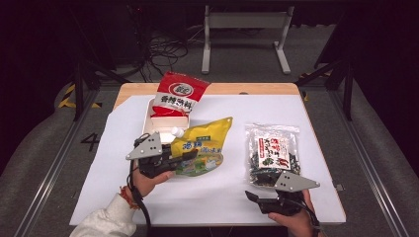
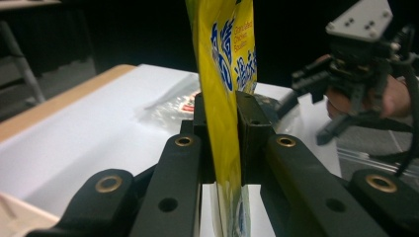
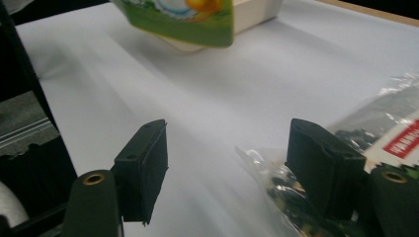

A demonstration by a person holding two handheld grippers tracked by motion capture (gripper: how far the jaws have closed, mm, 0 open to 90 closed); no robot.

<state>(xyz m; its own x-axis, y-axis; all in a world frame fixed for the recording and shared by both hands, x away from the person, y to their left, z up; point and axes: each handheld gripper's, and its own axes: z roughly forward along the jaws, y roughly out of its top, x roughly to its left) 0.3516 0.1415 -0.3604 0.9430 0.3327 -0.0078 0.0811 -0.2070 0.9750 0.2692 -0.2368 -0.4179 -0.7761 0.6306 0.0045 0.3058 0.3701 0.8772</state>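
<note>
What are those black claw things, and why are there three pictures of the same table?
A person holds a black two-jaw grabbing tool in each hand. One camera looks down from above; the other two ride on the tools.

The left gripper is pinching the yellow plastic snack pouch between its jaws. The right gripper is open and holds nothing, beside the clear crinkly bag of dark dried food.

On the white table sheet there is also a red packet leaning in a white tray.
</note>
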